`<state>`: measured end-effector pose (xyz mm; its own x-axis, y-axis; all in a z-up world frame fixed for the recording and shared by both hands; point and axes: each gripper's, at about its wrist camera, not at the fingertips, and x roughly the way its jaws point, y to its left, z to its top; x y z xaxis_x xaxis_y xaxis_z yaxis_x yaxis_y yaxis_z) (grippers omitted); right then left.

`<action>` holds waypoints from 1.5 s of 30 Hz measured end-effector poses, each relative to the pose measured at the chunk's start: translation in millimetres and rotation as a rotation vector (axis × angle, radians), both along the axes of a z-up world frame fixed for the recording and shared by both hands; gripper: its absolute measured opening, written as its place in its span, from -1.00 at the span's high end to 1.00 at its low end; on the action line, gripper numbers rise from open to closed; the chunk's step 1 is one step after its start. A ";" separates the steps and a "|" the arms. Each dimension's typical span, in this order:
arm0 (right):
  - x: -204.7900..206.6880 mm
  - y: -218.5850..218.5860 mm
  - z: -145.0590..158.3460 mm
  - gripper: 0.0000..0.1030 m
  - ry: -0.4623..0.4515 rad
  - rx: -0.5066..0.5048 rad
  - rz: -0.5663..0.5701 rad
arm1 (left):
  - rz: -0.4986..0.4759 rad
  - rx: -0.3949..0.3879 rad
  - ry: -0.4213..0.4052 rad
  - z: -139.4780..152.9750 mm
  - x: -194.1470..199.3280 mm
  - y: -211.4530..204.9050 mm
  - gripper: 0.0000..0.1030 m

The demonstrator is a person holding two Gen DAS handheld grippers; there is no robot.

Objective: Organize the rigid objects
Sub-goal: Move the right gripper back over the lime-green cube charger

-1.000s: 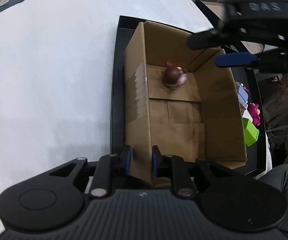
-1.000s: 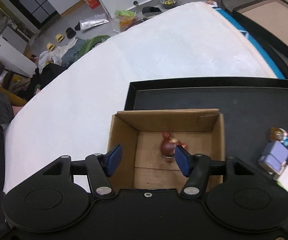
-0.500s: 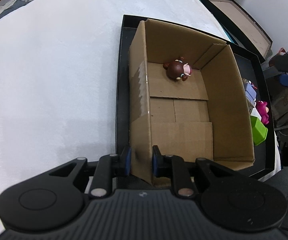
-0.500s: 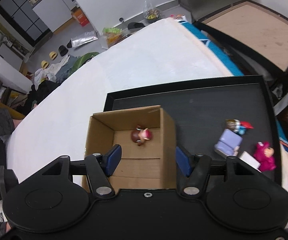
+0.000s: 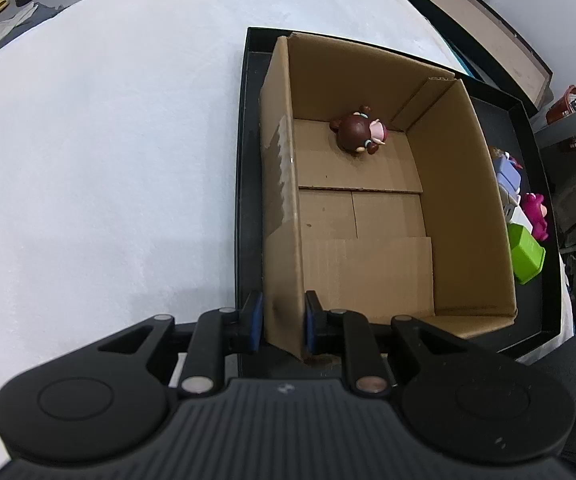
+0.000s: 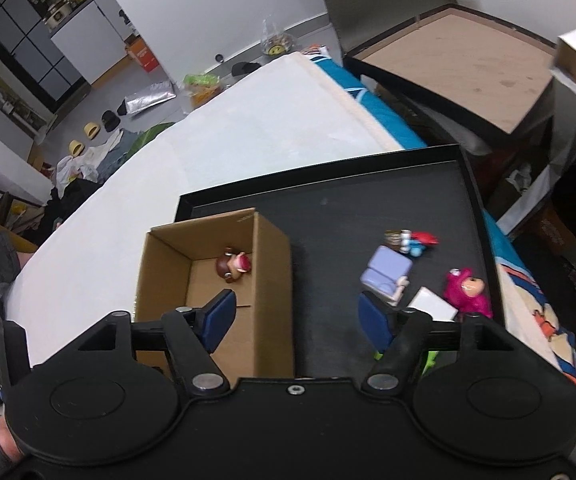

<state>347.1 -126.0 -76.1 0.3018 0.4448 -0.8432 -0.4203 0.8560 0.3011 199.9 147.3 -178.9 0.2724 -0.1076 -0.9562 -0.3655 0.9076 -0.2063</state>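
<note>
Since 1 s ago the right gripper (image 6: 301,322) has pulled up & back from over the cardboard box (image 5: 371,208) and swung toward the loose toys; the brown figure (image 5: 357,133), blurred then, now lies at rest on the box floor by the far wall. Left gripper (image 5: 284,322) hasn't shifted: jaws clamped on the near end of the box's left wall, one blue pad outside, one inside, prob. to keep the light box from sliding on the black tray (image 6: 327,216) while the other hand loads it. Right gripper's jaws are spread wide w/ nothing between them, hanging above the tray btwn box & toys, which reads as lining up the next pick. Still outside the box, on the tray's right side: a lilac block toy (image 6: 385,274), a small red-and-blue figure (image 6: 415,240) just beyond it, a white card (image 6: 433,304), a pink bear (image 6: 467,290) near the tray edge, and a green block (image 5: 525,254) close to the box's right wall, mostly hidden behind the gripper in the right wrist view. Tray sits on a white table (image 5: 108,140). So approx. one item in, several to go. Writing: no brand or label legible on box, toys or tray; only a tiny mark on the left gripper's body, too small to read.
</note>
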 end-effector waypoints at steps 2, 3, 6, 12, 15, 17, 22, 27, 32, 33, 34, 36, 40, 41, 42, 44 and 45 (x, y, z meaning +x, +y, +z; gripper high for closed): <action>0.2 -8.1 -0.1 -0.45 -0.006 0.000 -0.013 | -0.001 0.002 0.005 -0.3 -0.6 0.0 0.64; 1.0 -13.6 -0.7 -0.48 -0.006 0.002 -0.019 | -0.001 0.004 0.008 -0.4 -0.7 -0.6 0.64; 1.9 -27.4 -3.1 -0.50 -0.002 0.008 -0.036 | -0.001 0.012 0.013 0.2 -0.8 -1.8 0.64; 4.0 -51.1 -8.6 -0.54 0.006 0.005 -0.063 | 0.002 0.025 0.022 0.3 0.1 -3.0 0.64; 5.3 -62.4 -12.2 -0.54 0.012 0.009 -0.079 | -0.003 0.031 0.025 0.1 1.1 -5.2 0.64; 6.3 -69.7 -15.1 -0.55 0.014 0.015 -0.087 | 0.000 0.023 0.026 0.0 1.3 -4.4 0.64; 10.4 -84.4 -25.9 -0.55 0.040 0.020 -0.110 | 0.006 0.031 0.045 -1.2 1.7 -4.9 0.64; 14.7 -92.9 -38.2 -0.55 0.068 0.001 -0.120 | 0.004 0.036 0.044 -0.1 4.0 -7.5 0.64; 19.0 -94.7 -56.8 -0.55 0.133 -0.011 -0.148 | 0.011 0.040 0.048 -0.5 5.1 -6.9 0.64; 20.0 -94.5 -61.4 -0.55 0.148 -0.008 -0.160 | 0.012 0.040 0.048 -0.5 5.0 -6.6 0.64; 21.2 -93.9 -66.0 -0.55 0.163 -0.005 -0.171 | 0.014 0.040 0.049 -0.6 4.8 -6.2 0.64; 23.0 -92.5 -73.4 -0.54 0.188 -0.002 -0.188 | 0.019 0.039 0.051 -1.1 4.5 -5.3 0.64; 26.6 -87.0 -86.8 -0.42 0.227 -0.007 -0.217 | 0.024 0.037 0.051 -1.1 5.1 -4.5 0.64; 27.6 -85.5 -90.3 -0.38 0.238 -0.007 -0.222 | 0.025 0.034 0.050 -1.1 5.0 -4.4 0.64; 28.8 -83.5 -93.9 -0.37 0.251 -0.010 -0.226 | 0.026 0.030 0.049 -1.2 4.6 -4.2 0.64; 31.1 -79.1 -99.8 -0.35 0.264 -0.021 -0.232 | 0.030 0.026 0.047 -1.3 4.0 -3.1 0.64; 32.1 -76.4 -102.6 -0.32 0.268 -0.030 -0.233 | 0.032 0.025 0.044 -1.0 3.6 -2.6 0.64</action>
<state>379.3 -202.3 -178.7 0.1587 0.3642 -0.9177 -0.1221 0.9296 0.3478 203.5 144.8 -179.9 0.2328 -0.0758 -0.9696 -0.4023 0.9002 -0.1670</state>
